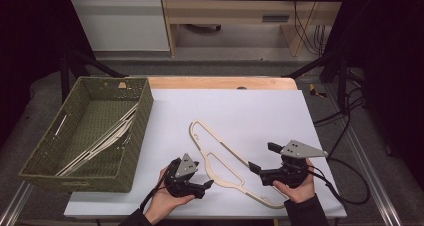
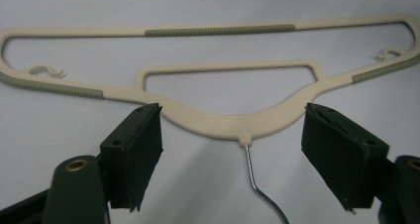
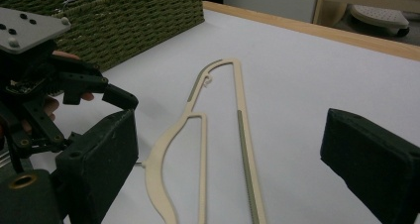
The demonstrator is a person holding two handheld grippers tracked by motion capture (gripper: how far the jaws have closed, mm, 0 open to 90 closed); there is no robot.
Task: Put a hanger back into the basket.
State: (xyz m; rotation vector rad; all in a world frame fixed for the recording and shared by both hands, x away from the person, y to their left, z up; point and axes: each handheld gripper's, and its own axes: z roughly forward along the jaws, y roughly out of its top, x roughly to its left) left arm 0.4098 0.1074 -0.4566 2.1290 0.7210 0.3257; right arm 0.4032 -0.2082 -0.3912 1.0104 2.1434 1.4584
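I take the cream hanger (image 1: 220, 158) as my landmark. It lies flat on the white bench (image 1: 260, 111), alone, running diagonally from near the basket's front corner toward my right hand, with its wire hook (image 2: 257, 184) pointing toward my side. Lying flat like that, it gives me no edge standing up, so I have to come at it low and along the surface.

My left tool (image 1: 207, 185) sits just on my side of the hanger, at the neck where the hook leaves the plastic. In the left gripper view its pads (image 2: 136, 154) stand on either side of that thick curved neck, wide apart and touching nothing, though partly drawn in from full spread. I judge the neck is chosen because it is the stoutest part and keeps the hanger balanced when lifted.

My right tool (image 1: 254, 168) rests at the hanger's near-right end, just beside the long bar, jaws spread wide with nothing between them. It looks placed to steady or take that end.

The woven green basket (image 1: 135, 136) stands to the left of the hanger, close by, and already holds other cream hangers (image 1: 107, 141) leaning against its right wall. I judge this one is bound there too, which would explain the left tool taking the lead.
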